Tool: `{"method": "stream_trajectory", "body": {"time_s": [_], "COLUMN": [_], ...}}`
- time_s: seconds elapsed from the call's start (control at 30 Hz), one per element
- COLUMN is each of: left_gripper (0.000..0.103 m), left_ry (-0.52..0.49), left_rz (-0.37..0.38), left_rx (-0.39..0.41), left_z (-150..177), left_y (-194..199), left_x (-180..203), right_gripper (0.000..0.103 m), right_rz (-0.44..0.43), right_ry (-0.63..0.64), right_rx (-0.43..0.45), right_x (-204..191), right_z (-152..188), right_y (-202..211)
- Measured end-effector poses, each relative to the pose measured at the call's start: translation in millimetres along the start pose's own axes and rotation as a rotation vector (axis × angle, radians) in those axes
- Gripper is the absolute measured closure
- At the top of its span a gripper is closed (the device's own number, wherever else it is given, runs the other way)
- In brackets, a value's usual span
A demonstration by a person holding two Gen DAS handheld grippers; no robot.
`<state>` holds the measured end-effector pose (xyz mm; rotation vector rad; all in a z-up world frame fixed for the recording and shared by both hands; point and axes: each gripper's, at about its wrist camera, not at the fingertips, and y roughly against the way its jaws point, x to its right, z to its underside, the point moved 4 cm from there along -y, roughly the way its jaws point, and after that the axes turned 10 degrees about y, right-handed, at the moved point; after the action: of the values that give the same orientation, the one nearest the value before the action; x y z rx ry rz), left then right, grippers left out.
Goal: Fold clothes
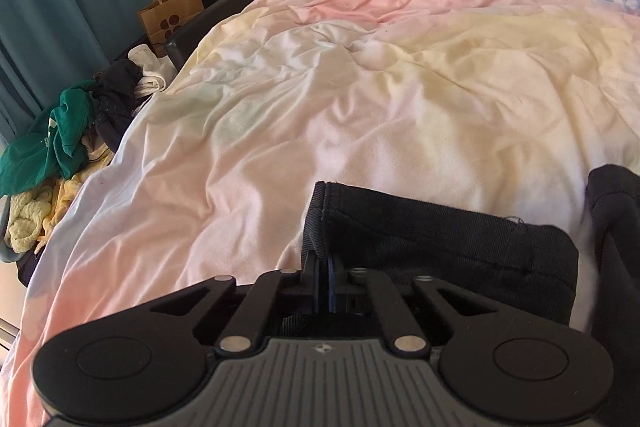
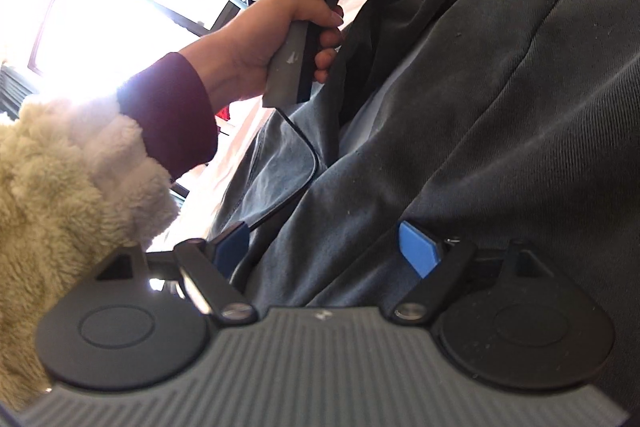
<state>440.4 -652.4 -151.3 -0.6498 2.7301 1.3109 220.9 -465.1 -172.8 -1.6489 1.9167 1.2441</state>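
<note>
Two views, one dark garment. Step in hand, as I read it: securing a hem end of the trousers [image 1: 440,247] before drawing it over for a fold.

L wrist view: left gripper [image 1: 325,267] has its jaws pinched together on the hem corner, near centre of frame; cloth edge stands up betw. the pads. Trousers lie at the near right of the bed, on the duvet [image 1: 320,107]. Fabric is heavy twill, dark navy or charcoal, w/ a stitched double hem and a stray thread at the far edge. Duvet is soft, rumpled, pastel pink, cream and blue. Unfolded pile of clothes [image 1: 60,147] far left, off the bed: green, dark, yellow knit. Brown paper bag [image 1: 170,13] beyond it.

R wrist view: right gripper [image 2: 328,251] has jaws wide apart, blue pads [image 2: 418,247] clear of one another; garment lies betw. and under them, nothing clamped. Paler pocket lining [image 2: 280,163] shows, seams run diagonally. Person's hand [image 2: 272,43] holds the other tool's grip at far left, fleecy cuff [image 2: 72,179] near.

Next, prob.: R closes on a matching edge, then both lift evenly so the stiff cloth doesn't twist.
</note>
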Motion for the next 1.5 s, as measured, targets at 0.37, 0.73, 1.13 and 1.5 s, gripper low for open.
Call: {"method": "stream_trajectory", "body": {"time_s": [0.37, 0.73, 1.13, 1.5], "left_gripper": [0.083, 0.032, 0.025, 0.023], "left_ry": [0.091, 0.383, 0.831, 1.257], "left_rz": [-0.113, -0.163, -0.397, -0.376], "left_rx": [0.014, 0.193, 0.228, 0.238], "left_z": [-12, 71, 326, 455], "left_y": [-3, 163, 436, 516], "left_x": [7, -43, -6, -10], "right_gripper": [0.019, 0.019, 0.037, 0.058], "right_rz": [0.019, 0.033, -0.018, 0.140], "right_ry": [0.009, -0.015, -0.213, -0.221], "right_rx": [0.051, 0.126, 0.099, 0.122], "right_x": [2, 17, 51, 88], "right_z": [-1, -19, -87, -147], "right_y": [1, 31, 12, -89]}}
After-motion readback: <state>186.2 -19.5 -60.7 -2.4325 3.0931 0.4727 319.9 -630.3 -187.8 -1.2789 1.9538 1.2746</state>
